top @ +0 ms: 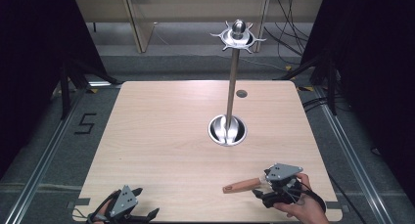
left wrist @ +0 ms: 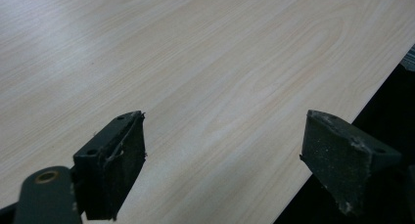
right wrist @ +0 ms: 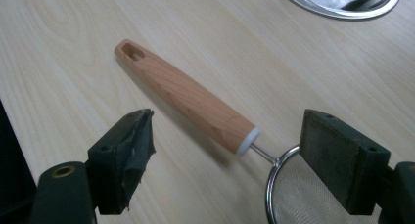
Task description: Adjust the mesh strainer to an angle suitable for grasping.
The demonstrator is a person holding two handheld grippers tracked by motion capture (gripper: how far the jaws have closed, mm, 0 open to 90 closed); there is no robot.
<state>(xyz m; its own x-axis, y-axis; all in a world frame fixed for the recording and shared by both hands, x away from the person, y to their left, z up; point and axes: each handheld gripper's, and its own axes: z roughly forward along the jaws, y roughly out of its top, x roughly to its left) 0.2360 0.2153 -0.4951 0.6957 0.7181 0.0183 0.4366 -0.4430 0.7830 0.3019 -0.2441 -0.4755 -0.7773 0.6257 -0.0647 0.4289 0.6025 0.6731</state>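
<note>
Hovering at the near right edge of a pale wood-grain table [top: 161, 136], the right gripper [right wrist: 227, 160] stands released, jaws wide apart over a small mesh strainer [right wrist: 195, 104] that lies flat on the tabletop, gripped by nothing. Its wooden handle [top: 241, 186] points left with a slotted end, while the wire-rimmed mesh bowl [right wrist: 293, 194] is half hidden behind one jaw and cut off by the frame. At the near left corner the left gripper [left wrist: 222, 160] is also released, nothing between its pads [left wrist: 125, 170], with bare table beneath. Farther back, right of centre, a steel utensil stand [top: 233, 77] rises from a round base dish [top: 227, 130] to a ring of hooks [top: 238, 36]. On the dark floor to the left, tape forms the numeral 5 [top: 86, 123]. Cables [top: 293, 35] trail beyond the table.
</note>
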